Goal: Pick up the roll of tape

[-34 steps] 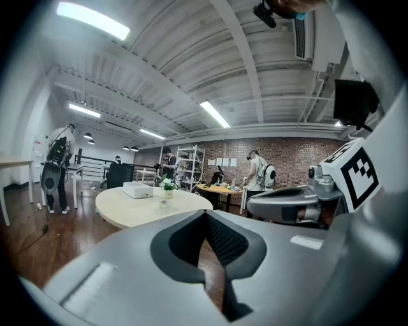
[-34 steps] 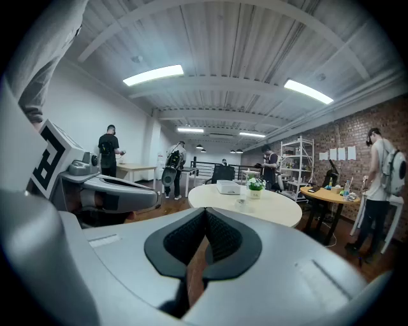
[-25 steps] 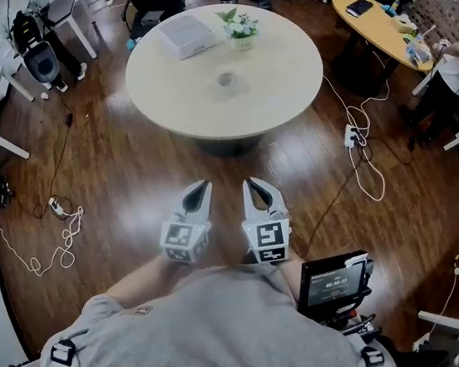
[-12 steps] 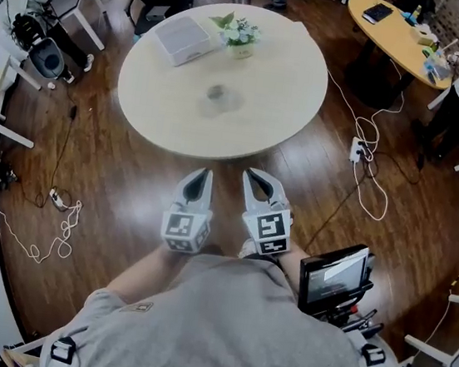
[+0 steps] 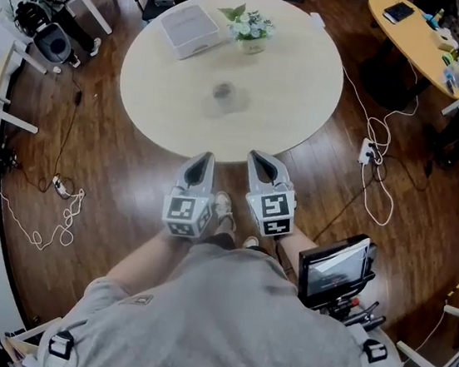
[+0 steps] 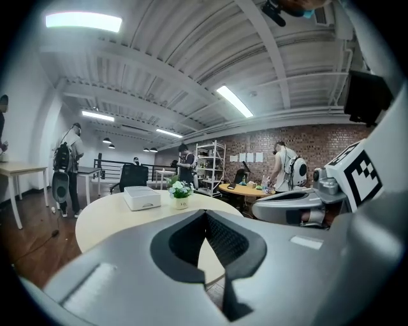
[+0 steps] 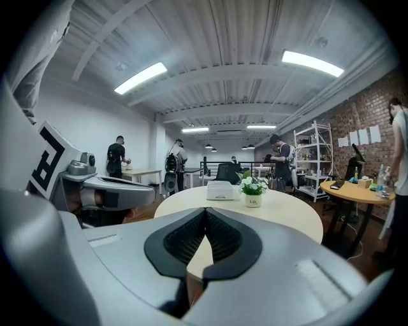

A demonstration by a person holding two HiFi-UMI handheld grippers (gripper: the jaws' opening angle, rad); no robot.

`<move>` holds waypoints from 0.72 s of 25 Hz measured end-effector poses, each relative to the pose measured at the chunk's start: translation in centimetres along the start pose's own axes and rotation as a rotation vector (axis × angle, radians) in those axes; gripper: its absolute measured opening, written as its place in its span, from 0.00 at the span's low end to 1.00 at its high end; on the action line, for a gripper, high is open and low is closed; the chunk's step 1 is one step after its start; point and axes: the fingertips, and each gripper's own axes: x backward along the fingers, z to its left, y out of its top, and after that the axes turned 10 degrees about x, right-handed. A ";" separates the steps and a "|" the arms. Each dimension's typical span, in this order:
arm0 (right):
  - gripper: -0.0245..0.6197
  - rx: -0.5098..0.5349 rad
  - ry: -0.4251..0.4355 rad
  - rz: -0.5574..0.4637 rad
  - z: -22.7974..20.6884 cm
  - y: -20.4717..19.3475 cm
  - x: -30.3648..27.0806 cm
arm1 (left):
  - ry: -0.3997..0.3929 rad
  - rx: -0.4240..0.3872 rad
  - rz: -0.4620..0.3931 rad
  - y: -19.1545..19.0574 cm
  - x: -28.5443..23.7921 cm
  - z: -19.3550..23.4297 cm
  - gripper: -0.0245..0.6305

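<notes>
Roll of tape [image 5: 223, 94] sits near the middle of the round table [image 5: 307, 105], at 12 o'clock from the left gripper [image 5: 205, 158] and right gripper [image 5: 260, 157] — both pressed together, empty — so arriving unopened would likely shove it away.

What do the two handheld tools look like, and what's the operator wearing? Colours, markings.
The left tool and right tool match: light-grey plastic shells tapering to pointed jaws, lined with black ribbed pads. Each carries a cube with black-and-white square markers. The person wears a grey short-sleeved T-shirt with black buckled straps at the shoulders.
</notes>
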 end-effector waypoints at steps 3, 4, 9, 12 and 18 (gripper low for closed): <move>0.06 -0.001 -0.011 0.014 -1.3 0.3 -2.6 | -0.004 0.027 0.007 0.2 -2.4 1.6 0.04; 0.06 0.002 -0.016 0.022 -1.7 0.4 -3.4 | -0.007 0.033 0.011 0.3 -3.3 2.2 0.04; 0.06 0.026 -0.039 0.052 -3.8 0.9 -8.0 | -0.027 0.040 0.019 1.7 -7.6 5.1 0.04; 0.06 0.035 -0.055 0.058 -4.6 1.7 -10.6 | -0.042 0.040 0.028 2.4 -9.8 7.0 0.04; 0.06 0.049 -0.087 0.081 -5.6 2.6 -15.1 | -0.060 0.048 0.050 3.2 -13.6 10.3 0.04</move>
